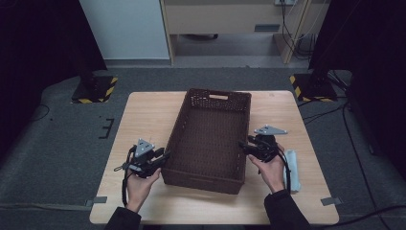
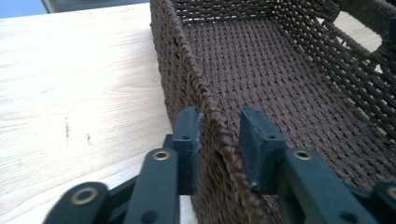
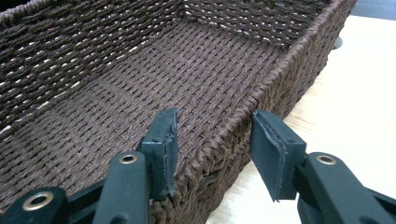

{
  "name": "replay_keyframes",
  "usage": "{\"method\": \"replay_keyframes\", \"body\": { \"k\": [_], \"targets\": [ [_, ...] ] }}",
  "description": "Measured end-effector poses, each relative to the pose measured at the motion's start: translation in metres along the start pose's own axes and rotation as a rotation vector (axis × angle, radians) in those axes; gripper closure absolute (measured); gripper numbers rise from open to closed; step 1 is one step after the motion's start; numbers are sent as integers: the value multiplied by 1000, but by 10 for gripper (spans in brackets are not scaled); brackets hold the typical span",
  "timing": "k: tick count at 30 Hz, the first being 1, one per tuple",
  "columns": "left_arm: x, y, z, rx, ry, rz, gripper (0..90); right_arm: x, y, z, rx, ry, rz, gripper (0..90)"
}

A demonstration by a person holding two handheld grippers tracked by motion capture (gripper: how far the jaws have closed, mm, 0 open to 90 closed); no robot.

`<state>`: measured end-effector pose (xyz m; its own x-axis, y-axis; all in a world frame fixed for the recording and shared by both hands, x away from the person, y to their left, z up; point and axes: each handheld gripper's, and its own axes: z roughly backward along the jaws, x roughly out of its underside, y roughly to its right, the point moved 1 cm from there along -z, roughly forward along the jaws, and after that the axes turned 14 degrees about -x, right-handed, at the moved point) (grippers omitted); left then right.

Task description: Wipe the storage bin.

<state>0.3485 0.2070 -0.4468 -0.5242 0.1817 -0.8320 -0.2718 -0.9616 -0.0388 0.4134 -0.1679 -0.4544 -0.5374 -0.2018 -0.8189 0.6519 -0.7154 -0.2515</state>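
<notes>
Astride the basket's left long wall, the left gripper (image 2: 219, 133) has one jaw outside and one inside, with the braided rim running up between them. Its jaws stand fairly narrow; the outer pad lies against or just beside the weave, while a slim gap shows between the rim and the inner pad, so the wall is straddled rather than clamped. On the opposite side, the right gripper (image 3: 217, 140) straddles the right long wall in the same way, one jaw inside over the woven floor, the other outside above the table. These jaws stand wider, and open space shows between the outer pad and the wall; the inner pad sits close to the rim, though whether it touches cannot be told. From the high view, the brown woven basket (image 1: 208, 136) lies lengthwise in the middle of the wooden table (image 1: 143, 115), between the two hands, each gripper at its near end. A white folded cloth (image 1: 293, 168) lies just beside the right hand (image 1: 272, 170).
</notes>
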Motion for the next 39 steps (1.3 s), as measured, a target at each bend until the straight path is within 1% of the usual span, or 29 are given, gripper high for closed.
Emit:
{"method": "replay_keyframes", "body": {
  "k": [1,2,3,4,6,7,8,10,11,12,13,14,16,18,20,22,24,26,27,28,32,33,34,36,37,38,39],
  "targets": [
    [2,1,2,-4,-6,-19,641,1,-2,0,2,4,-10,530],
    [3,1,2,-5,-12,-22,643,1,-2,1,3,0,-10,530],
    [4,0,1,4,-15,-10,651,2,-3,2,4,-5,-9,530],
    [4,-1,0,11,-23,-1,672,2,-5,2,4,-6,-20,529],
    [3,-2,-1,14,-25,4,707,4,-8,3,5,-8,-20,523],
    [3,-3,-2,15,-25,4,707,4,-8,3,5,-8,-20,523],
    [2,-5,-2,5,-27,-2,738,2,-11,5,4,-35,-8,506],
    [1,-7,-4,1,-27,2,749,0,-12,6,0,-46,5,486],
    [0,-8,-5,-3,-28,3,755,-2,-13,7,-7,-41,-10,490],
    [-1,-10,-7,-6,-26,8,761,-3,-12,8,-8,-35,-1,482],
    [-1,-11,-8,-12,-28,11,768,-5,-11,9,-2,-18,-1,467],
    [-1,-11,-8,-12,-28,11,773,-6,-10,10,7,-7,3,470],
    [-3,-16,-12,-24,-29,24,784,-7,-6,11,17,0,-3,465],
    [-4,-18,-15,-32,-26,26,791,-7,-4,9,33,12,10,464],
    [-4,-19,-15,-34,-26,28,783,-6,-2,5,27,13,15,467],
    [-4,-20,-14,-40,-25,24,744,-5,-2,2,19,15,19,485],
    [-3,-21,-11,-32,-24,26,718,-5,-2,2,16,16,21,496],
    [-1,-22,-9,-29,-24,27,689,-5,-2,2,16,19,18,498],
    [1,-22,-7,-35,-24,21,680,-2,-2,3,2,33,4,517],
    [2,-21,-7,-35,-25,23,682,-2,-3,3,1,34,0,520],
    [1,-23,-8,-44,-24,30,747,-2,-7,6,6,13,-1,519],
    [0,-24,-11,-56,-25,46,761,-2,-11,7,5,-4,6,513],
    [0,-25,-13,-59,-27,53,777,-2,-12,8,1,-9,5,512],
    [-1,-28,-16,-57,-27,66,795,-4,-13,10,-11,-24,7,504],
    [-1,-28,-17,-58,-26,69,803,-4,-13,10,-8,-23,17,499],
    [-2,-29,-17,-62,-26,68,803,-5,-14,11,7,-9,21,496],
    [-2,-29,-17,-62,-26,68,804,-5,-14,11,7,-9,21,496]
  ]
}}
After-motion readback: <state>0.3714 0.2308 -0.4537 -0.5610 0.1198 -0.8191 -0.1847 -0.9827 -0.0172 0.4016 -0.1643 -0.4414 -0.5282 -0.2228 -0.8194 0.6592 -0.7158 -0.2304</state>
